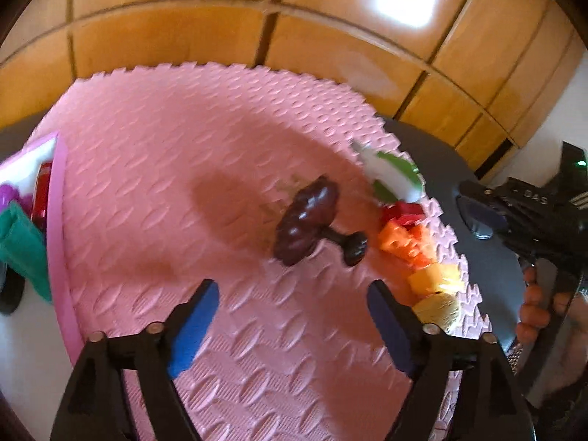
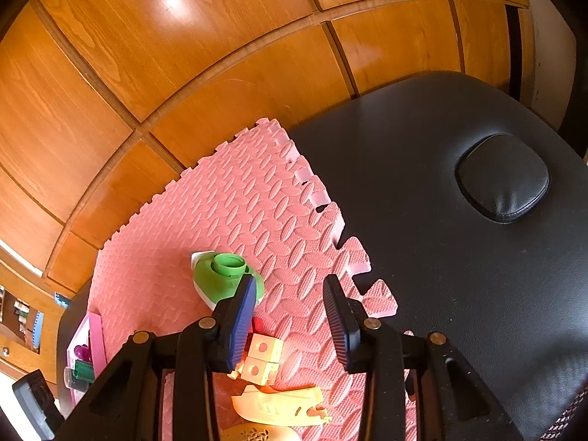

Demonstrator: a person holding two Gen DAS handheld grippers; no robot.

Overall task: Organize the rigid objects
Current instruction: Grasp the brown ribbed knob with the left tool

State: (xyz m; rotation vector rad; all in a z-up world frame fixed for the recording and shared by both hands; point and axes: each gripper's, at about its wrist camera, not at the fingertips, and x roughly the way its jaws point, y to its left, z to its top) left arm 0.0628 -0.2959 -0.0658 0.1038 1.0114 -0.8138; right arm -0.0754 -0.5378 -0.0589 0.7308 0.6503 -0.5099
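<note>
Pink foam mat (image 1: pixel 205 139), brown knob (image 1: pixel 307 218), left gripper (image 1: pixel 292 318) jaws apart

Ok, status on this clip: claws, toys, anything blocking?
Left claw open, empty, facing dark mushroom toy on pink mat. Right claw open, empty, above yellow blocks, green boat just ahead. Nothing blocking.

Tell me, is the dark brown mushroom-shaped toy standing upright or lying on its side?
On its side. The dark brown toy lies on the pink mat, stem pointing sideways toward the colored blocks.
</note>
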